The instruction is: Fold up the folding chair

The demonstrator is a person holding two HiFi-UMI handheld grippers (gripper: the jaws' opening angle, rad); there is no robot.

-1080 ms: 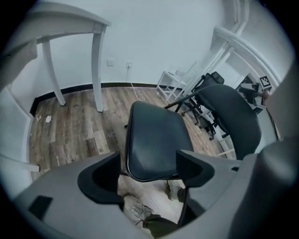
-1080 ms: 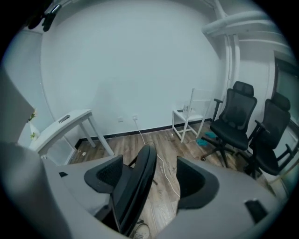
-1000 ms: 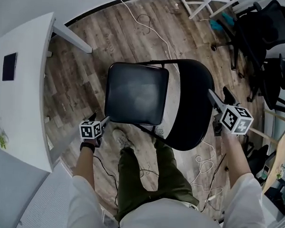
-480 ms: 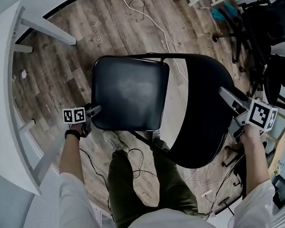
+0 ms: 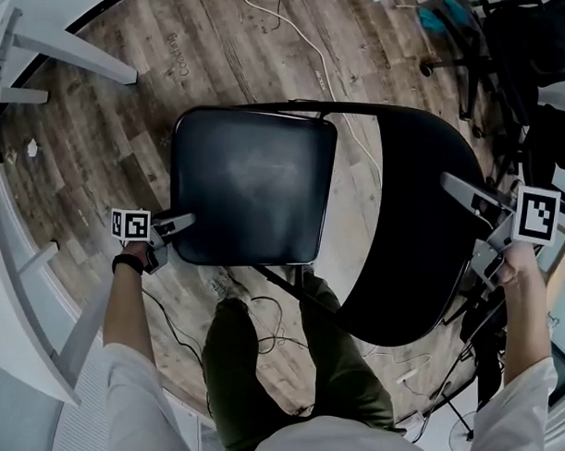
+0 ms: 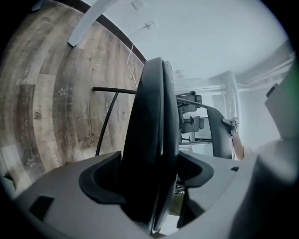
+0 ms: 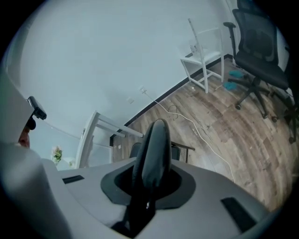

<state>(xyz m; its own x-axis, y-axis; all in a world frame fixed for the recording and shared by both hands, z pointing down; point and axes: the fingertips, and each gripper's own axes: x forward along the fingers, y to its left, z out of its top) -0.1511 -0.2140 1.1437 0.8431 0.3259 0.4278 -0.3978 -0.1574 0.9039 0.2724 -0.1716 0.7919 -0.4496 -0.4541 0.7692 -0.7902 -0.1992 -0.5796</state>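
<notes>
Wooden floor (image 5: 223,61) fills most of the head view. It is the biggest thing here. One white worktop (image 5: 8,257) curves down the left side.

Next comes the one black folding chair (image 5: 302,202). It stands on the floor right in front of the person's two legs (image 5: 287,359). It has one backrest (image 5: 407,243), on the right, and one flat seat (image 5: 251,186), on the left. One black office chair (image 7: 257,42) and one small white chair (image 7: 205,60) stand farther off by the wall.

Two tools are at work. The left tool (image 5: 183,223) is on the near left edge of the seat. The thick seat edge fills the space between its jaws, and they look pressed on it. The right tool (image 5: 453,187) is on the top edge of the backrest. Its jaws have just been closing, and now they pinch the thin backrest edge between them.

One white cable (image 5: 307,45) snakes over the floor behind the chair.

I think the job has only just begun. Both tools have a hold, so that part looks done. The seat lies flat and open, so nothing is folded yet. What is left is to swing the seat and the backrest together until the chair is flat.
</notes>
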